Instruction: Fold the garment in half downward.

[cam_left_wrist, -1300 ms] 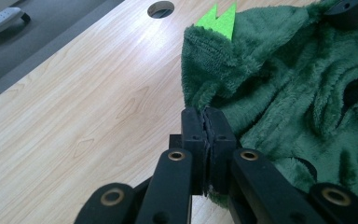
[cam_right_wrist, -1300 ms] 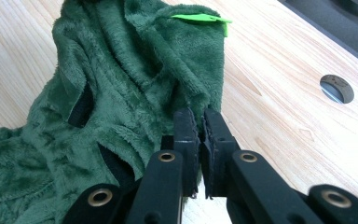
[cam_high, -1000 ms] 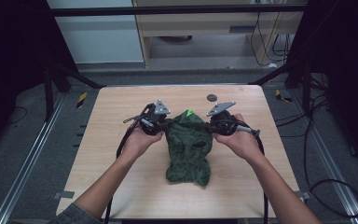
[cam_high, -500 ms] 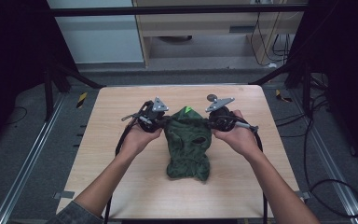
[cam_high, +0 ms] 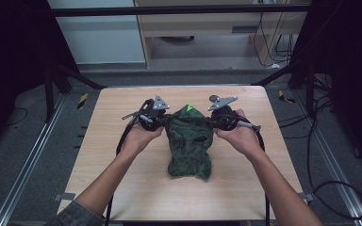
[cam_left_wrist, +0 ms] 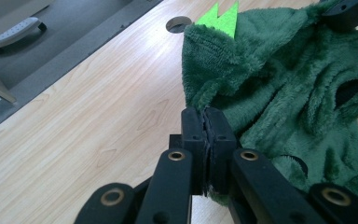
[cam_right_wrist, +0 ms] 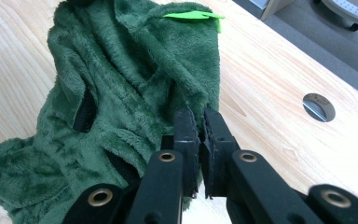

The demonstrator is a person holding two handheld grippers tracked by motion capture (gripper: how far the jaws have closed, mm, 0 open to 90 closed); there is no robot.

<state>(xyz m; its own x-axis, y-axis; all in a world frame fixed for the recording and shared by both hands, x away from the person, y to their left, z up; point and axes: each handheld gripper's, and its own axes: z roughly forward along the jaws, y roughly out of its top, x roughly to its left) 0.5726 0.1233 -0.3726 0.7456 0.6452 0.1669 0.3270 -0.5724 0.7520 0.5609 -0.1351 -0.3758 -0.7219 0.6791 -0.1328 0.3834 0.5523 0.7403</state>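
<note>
A light wooden table (cam_high: 122, 179) is set on a grey floor (cam_high: 23, 155). A round cable hole (cam_right_wrist: 319, 106) is cut near its far edge. Yellow-black tape marks (cam_high: 82, 100) are stuck beside black frame legs (cam_high: 49, 89). Cables (cam_high: 330, 188) are trailed right.

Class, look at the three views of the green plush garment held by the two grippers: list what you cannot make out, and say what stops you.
- Underside of the green plush garment: it lies on the table, high view.
- Cloth edge pinched by the left gripper: hidden between its fingers, left gripper view.
- Same at the right gripper, right gripper view.
- Garment's lower end: cut off by the frame in both gripper views.
</note>
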